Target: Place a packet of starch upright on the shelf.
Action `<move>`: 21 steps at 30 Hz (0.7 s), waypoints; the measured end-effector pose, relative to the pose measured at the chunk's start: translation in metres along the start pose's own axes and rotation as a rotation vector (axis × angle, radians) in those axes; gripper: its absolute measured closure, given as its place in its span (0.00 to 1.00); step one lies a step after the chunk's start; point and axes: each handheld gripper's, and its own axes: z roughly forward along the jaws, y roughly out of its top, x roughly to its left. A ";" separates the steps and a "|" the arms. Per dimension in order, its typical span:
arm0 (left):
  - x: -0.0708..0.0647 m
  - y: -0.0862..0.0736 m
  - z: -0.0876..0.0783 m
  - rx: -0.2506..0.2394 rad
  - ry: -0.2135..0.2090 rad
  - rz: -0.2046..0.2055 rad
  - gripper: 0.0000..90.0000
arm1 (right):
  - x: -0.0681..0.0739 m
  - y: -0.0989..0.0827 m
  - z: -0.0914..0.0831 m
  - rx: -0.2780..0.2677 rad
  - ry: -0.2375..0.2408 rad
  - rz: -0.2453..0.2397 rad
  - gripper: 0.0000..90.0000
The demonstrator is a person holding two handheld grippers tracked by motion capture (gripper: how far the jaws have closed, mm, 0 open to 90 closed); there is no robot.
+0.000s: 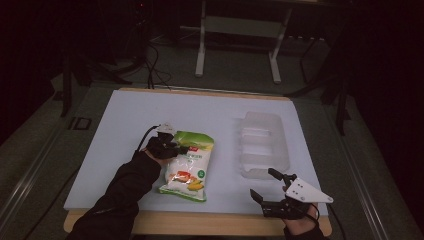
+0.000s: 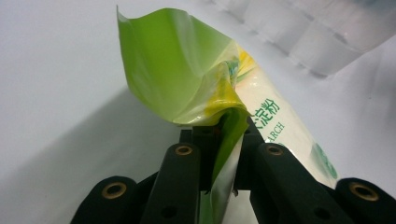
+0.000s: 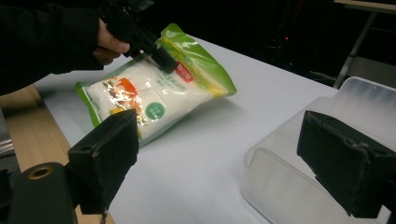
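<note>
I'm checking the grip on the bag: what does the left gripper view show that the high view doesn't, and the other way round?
Left gripper view: the left gripper shut on the crumpled green top edge of the starch bag, film pinched between its jaws.

High view: the right gripper open near the table's front edge, apart from the bag, and the bag's whole outline lying on the table.

Both: the bag, the clear plastic container beyond it, the white tabletop.

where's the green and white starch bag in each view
High view: starch bag left of centre on the white table, left claw at its edge.
Left gripper view: centre, green edge pinched between the jaws.
Right gripper view: upper left.
Shared landmark: clear plastic tray, right of the bag.
</note>
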 end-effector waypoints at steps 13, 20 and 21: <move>-0.028 0.016 -0.023 -0.075 -0.044 0.087 0.95 | -0.001 0.002 -0.003 -0.021 -0.022 0.003 0.15; -0.045 0.020 -0.034 -0.108 -0.063 0.150 0.95 | -0.002 0.002 -0.003 -0.013 -0.021 0.008 0.16; -0.049 0.021 -0.038 -0.115 -0.072 0.160 0.95 | -0.002 0.002 -0.003 -0.016 -0.029 0.008 0.14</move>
